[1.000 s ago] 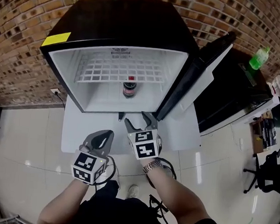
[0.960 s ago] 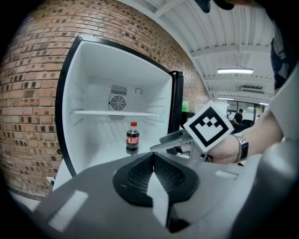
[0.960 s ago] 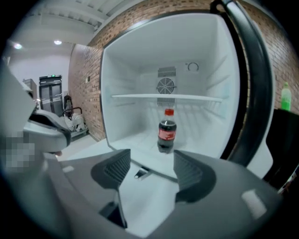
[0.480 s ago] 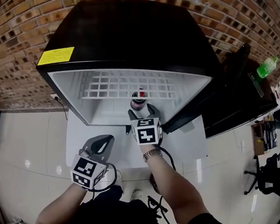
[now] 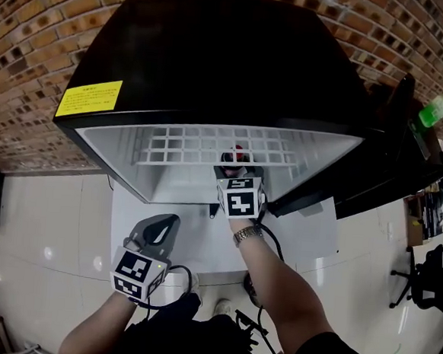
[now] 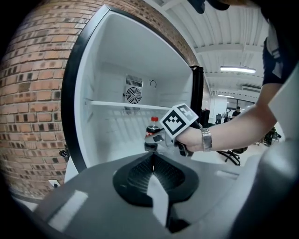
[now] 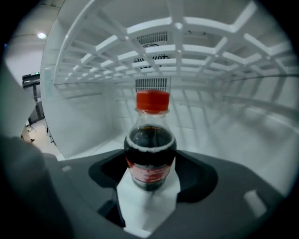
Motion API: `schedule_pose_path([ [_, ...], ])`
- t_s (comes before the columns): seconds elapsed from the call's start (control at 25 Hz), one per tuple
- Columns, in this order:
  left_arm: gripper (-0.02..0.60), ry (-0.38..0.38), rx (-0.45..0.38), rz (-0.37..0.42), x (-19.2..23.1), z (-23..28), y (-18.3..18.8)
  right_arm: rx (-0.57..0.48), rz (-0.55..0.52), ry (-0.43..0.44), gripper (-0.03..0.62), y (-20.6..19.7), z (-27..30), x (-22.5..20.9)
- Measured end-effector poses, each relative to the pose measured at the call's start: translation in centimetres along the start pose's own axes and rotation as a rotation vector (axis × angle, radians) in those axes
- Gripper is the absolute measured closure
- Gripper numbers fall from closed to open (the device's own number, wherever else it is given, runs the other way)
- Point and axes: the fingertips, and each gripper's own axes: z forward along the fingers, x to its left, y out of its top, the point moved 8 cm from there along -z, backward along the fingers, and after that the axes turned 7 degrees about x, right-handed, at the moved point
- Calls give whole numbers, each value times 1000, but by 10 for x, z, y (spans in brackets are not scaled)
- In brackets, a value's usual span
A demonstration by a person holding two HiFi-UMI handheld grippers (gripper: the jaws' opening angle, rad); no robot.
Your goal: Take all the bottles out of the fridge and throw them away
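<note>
Item: cola bottle [image 7: 150,154], red cap, dark drink, red label. Stands upright on the floor of the open fridge [image 5: 215,57], under the white wire shelf [image 7: 177,46], about mid-width, with the vent grille of the back wall behind it.

Right gripper [image 5: 235,173]: reached in through the fridge opening. Its jaws are spread wide and have just been opening. The bottle's lower body stands between them, centred, with a dark gap on either side, so the pads are not pressing it.

Left gripper [image 6: 153,158]: held back outside the fridge, low and to the left of the right arm. Its jaws are closed together with nothing between them, pointing toward the opening.

Surroundings: brick wall [image 5: 36,13] behind the fridge.
</note>
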Motion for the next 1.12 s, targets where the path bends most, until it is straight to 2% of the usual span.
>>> schedule_pose_path([
  [0.32, 578, 5, -6, -12, -2, -1, 2, 5, 5, 8, 287, -9, -11, 5],
  [0.56, 577, -4, -22, 2, -26, -1, 5, 4, 8, 30, 289, -35, -42, 8],
  [0.88, 577, -53, -29, 48, -95, 0, 4, -23, -6, 60, 289, -83, -113, 5],
  [1.12, 577, -97, -3, 78, -157, 11, -4, -17, 16, 41, 289, -133, -174, -19],
])
